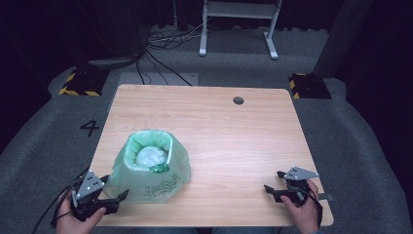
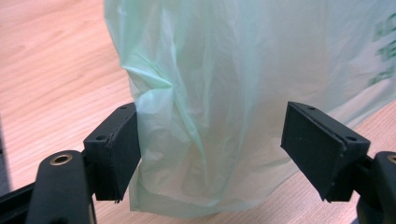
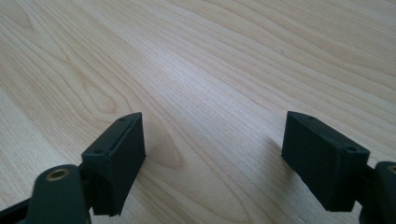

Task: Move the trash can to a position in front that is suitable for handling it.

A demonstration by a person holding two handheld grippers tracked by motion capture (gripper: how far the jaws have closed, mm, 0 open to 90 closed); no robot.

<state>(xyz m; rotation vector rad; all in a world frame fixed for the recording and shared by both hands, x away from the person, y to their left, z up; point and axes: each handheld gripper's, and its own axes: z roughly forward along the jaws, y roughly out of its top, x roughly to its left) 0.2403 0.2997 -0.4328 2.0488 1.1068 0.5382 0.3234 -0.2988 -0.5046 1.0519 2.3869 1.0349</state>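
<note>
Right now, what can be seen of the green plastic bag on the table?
The green plastic bag is thin, translucent pale green film with darker green print on its side. It lines a small round bin, its top folded out over the rim, its loose skirt draping crinkled onto the wooden table. Crumpled white material lies inside. It stands upright at the table's near left. The left gripper is open, a fold of the film between its jaws, not yet pinched.

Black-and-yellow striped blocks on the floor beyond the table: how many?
2: one black-and-yellow striped block off the table's far-left corner, another off its far-right corner. Others may sit in the dark.
</note>
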